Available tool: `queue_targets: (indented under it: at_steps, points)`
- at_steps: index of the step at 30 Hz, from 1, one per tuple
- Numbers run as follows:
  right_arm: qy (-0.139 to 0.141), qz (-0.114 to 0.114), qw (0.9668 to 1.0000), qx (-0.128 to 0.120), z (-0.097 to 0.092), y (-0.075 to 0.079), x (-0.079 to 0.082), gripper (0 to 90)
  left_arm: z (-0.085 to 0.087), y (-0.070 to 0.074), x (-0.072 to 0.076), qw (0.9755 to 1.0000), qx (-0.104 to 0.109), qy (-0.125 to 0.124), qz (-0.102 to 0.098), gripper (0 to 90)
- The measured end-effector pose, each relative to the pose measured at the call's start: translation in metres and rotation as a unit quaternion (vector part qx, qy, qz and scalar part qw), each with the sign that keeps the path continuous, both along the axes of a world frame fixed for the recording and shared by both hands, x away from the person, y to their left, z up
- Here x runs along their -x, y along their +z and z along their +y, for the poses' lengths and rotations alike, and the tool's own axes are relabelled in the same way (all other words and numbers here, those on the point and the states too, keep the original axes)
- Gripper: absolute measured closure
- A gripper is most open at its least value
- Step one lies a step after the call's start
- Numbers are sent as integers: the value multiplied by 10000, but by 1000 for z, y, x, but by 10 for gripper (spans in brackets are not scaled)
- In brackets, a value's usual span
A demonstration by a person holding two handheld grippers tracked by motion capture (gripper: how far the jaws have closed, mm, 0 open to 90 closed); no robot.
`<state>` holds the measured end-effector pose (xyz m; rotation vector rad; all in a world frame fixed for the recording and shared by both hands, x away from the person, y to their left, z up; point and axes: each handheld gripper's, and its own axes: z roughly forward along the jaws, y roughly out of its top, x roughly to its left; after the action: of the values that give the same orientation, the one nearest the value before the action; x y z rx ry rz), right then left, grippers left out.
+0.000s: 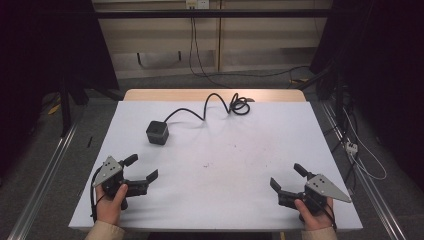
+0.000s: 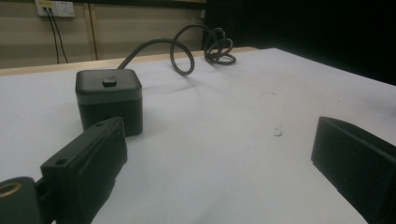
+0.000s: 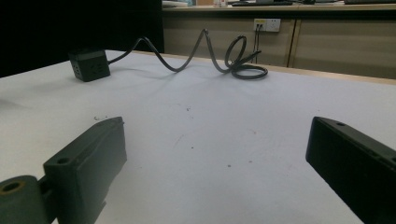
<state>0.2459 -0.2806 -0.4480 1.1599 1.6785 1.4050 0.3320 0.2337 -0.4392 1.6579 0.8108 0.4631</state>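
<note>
Cube socket [image 1: 157, 132] (corded) sits beyond the left tongs [image 1: 142, 168].

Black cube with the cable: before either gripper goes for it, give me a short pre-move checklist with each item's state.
1. Left gripper open, jaws wide apart, nothing between them: ok.
2. Right gripper open and empty: ok.
3. Black cube sits flat on the white table sheet, top button up, untouched: ok.
4. Path from the left gripper to the cube free of other objects: ok.
5. Cable loops and coils toward the far edge, with slack: ok.
6. Cable's far end plugged in anywhere: cannot tell.
</note>
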Motion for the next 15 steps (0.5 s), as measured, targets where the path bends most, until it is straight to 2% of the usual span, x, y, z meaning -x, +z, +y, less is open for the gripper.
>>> queue_targets:
  at_steps: [15]
  points:
    - [47,-2,10000,26,1,0,0,47,-1,4,-4,10000,56,34,6,32]
